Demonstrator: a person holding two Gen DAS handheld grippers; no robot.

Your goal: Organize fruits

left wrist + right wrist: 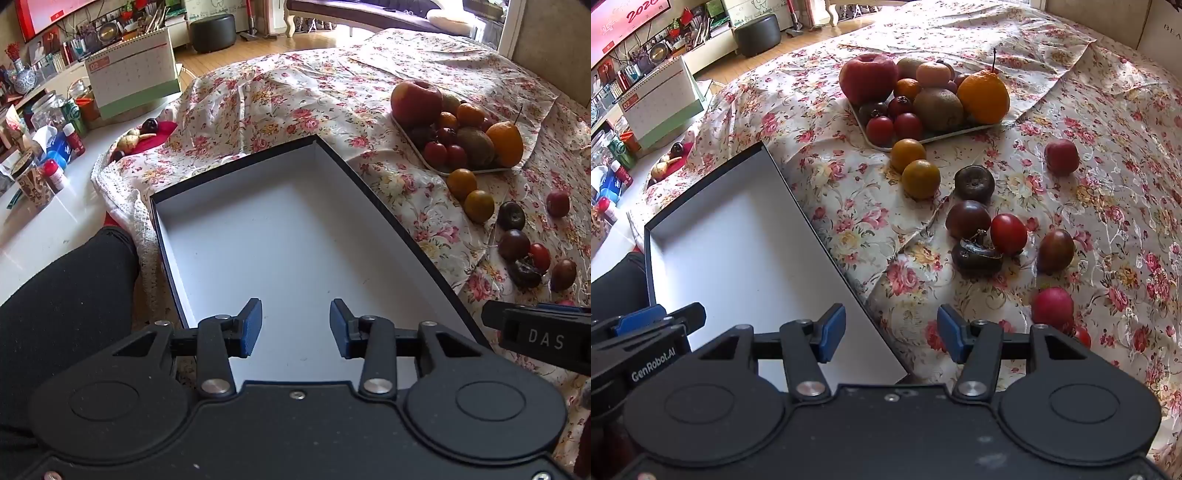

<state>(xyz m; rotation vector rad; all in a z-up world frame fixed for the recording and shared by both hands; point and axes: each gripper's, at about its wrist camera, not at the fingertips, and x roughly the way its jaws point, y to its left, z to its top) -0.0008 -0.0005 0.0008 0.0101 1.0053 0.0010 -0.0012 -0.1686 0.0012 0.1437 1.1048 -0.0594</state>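
Note:
A black-rimmed box with a white inside (280, 229) (738, 236) lies on the flowered cloth with nothing in it. My left gripper (295, 326) hovers open over its near end, nothing between the pads. My right gripper (891, 332) stands open above the box's right corner and the cloth, also holding nothing. A white tray (960, 131) (480, 171) farther back carries an apple (868, 77), a kiwi (938, 103), an orange (984, 96) and small tomatoes. Loose on the cloth lie two yellow tomatoes (919, 177), several dark and red tomatoes (1008, 229) and a red fruit (1052, 306).
A person's dark-sleeved limb (66, 295) rests left of the box. On the white counter at left stand jars and bottles (55, 122) and a desk calendar (129, 70). A black stool (213, 31) sits on the wooden floor beyond. The cloth (1108, 184) is wrinkled around the fruits.

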